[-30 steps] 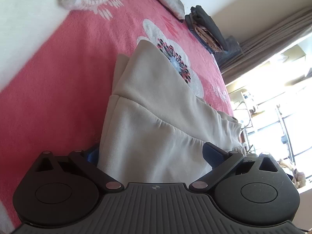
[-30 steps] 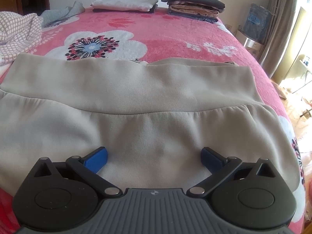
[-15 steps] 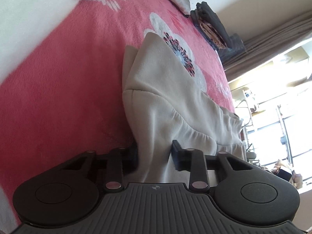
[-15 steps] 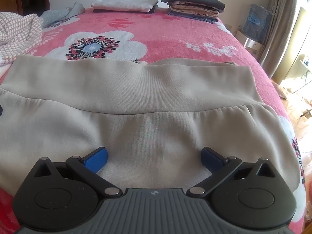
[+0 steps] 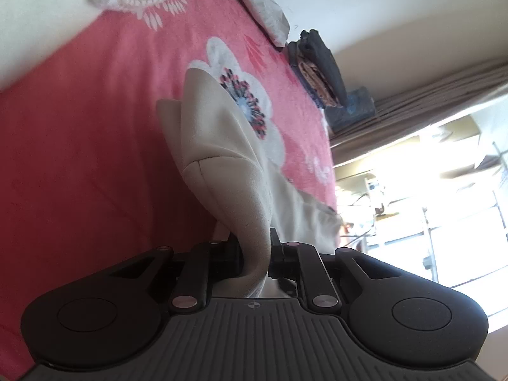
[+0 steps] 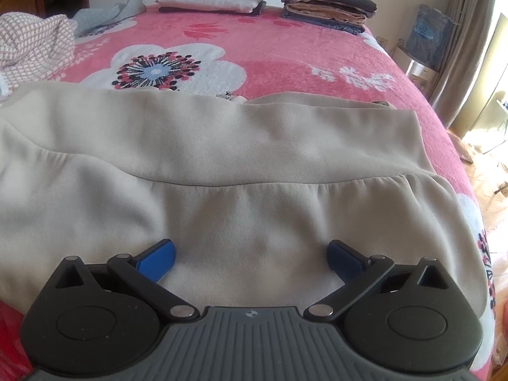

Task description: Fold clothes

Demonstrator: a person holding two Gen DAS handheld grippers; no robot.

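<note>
Bedspread (image 6: pixel 279 54), pink with big white flowers, fills both views, and two finished stacks of folded clothes (image 6: pixel 327 3) sit along its far edge. Your beige garment (image 6: pixel 222 158) lies spread across the near part of it, waistband side away from you, one end bunched and rising off the bed into your left gripper (image 5: pixel 255 255). There the jaws are closing on a fold of that cloth, and the fabric is already squeezed narrow between them; how many layers you caught is hard to judge, since the fold hides its own underside. Your right gripper (image 6: pixel 250 258) hovers low over the middle of the garment with its blue pads spread wide and nothing between them.

To fold cleanly, let the left pinch finish before you carry the end across. Take a matching edge with your right, or press the middle flat, so the crease forms straight. Lift only enough to clear the cloth beneath, and lay edge onto edge.
</note>
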